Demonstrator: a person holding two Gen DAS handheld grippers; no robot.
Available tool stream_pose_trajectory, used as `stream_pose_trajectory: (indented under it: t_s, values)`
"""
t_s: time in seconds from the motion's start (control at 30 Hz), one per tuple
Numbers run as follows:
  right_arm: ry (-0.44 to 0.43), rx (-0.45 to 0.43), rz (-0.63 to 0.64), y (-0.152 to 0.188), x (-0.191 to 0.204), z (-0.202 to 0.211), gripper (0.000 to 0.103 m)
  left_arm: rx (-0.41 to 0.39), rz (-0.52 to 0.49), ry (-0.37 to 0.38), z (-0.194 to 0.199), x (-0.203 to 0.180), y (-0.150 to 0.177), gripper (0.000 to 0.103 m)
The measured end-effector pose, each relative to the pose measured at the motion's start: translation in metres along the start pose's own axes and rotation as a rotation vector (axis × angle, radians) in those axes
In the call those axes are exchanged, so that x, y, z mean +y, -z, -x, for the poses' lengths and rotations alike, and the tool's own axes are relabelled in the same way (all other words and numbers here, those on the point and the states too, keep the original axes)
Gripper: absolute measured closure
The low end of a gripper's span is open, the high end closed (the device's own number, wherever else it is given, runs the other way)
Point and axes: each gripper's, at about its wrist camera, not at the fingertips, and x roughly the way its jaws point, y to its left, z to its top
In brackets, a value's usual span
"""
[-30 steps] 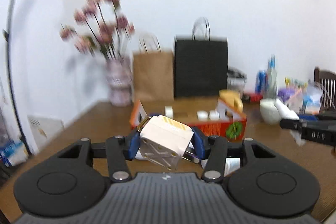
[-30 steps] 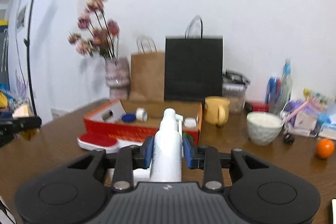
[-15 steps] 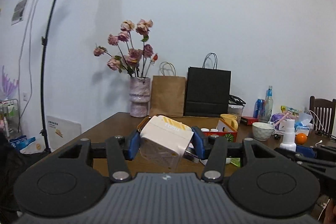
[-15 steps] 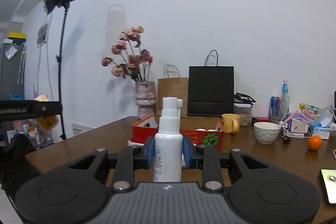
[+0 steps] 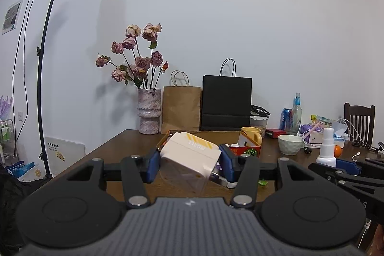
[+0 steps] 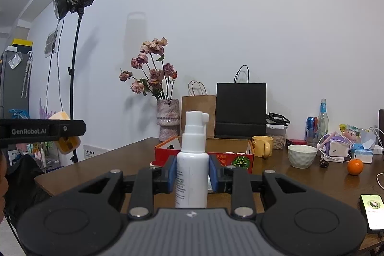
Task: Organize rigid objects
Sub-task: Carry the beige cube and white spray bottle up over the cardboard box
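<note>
My left gripper (image 5: 189, 166) is shut on a white box with yellow stripes and a clear lower half (image 5: 189, 157), held tilted above the near table edge. My right gripper (image 6: 192, 173) is shut on an upright white spray bottle (image 6: 192, 167), raised above the table. The bottle also shows at the right of the left wrist view (image 5: 327, 150). The left gripper shows at the left edge of the right wrist view (image 6: 67, 128). An open red cardboard box (image 6: 228, 157) with small items inside sits on the wooden table (image 6: 300, 179) beyond both grippers.
A flower vase (image 6: 168, 119), a brown paper bag (image 6: 198, 109) and a black paper bag (image 6: 241, 109) stand at the back. A yellow mug (image 6: 262, 145), white bowl (image 6: 302, 155), orange (image 6: 355, 166), bottles and clutter are right. A phone (image 6: 373, 212) lies near right. A light stand (image 5: 43, 78) is left.
Both grippers have pulled back and up from the red box, still holding their objects. The views now show more of the room and the table's near edge.
</note>
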Motion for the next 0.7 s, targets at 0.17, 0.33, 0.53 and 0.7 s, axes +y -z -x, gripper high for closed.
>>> stream_pose_trajectory:
  t_s: [0.17, 0.33, 0.53, 0.7]
  values:
    - [0.007, 0.021, -0.016, 0.004, -0.005, -0.011, 0.076, 0.024, 0.003, -0.011, -0.009, 0.002, 0.004, 0.052]
    - [0.021, 0.035, -0.022, 0.003, -0.016, -0.029, 0.076, 0.053, 0.007, -0.019, -0.028, 0.005, 0.004, 0.052]
    - [-0.003, 0.034, -0.04, -0.01, -0.036, -0.062, 0.076, 0.064, 0.006, -0.03, -0.058, 0.009, -0.001, 0.052]
    - [-0.065, 0.057, -0.099, -0.031, -0.067, -0.111, 0.076, 0.064, 0.005, -0.026, -0.102, 0.015, -0.018, 0.052]
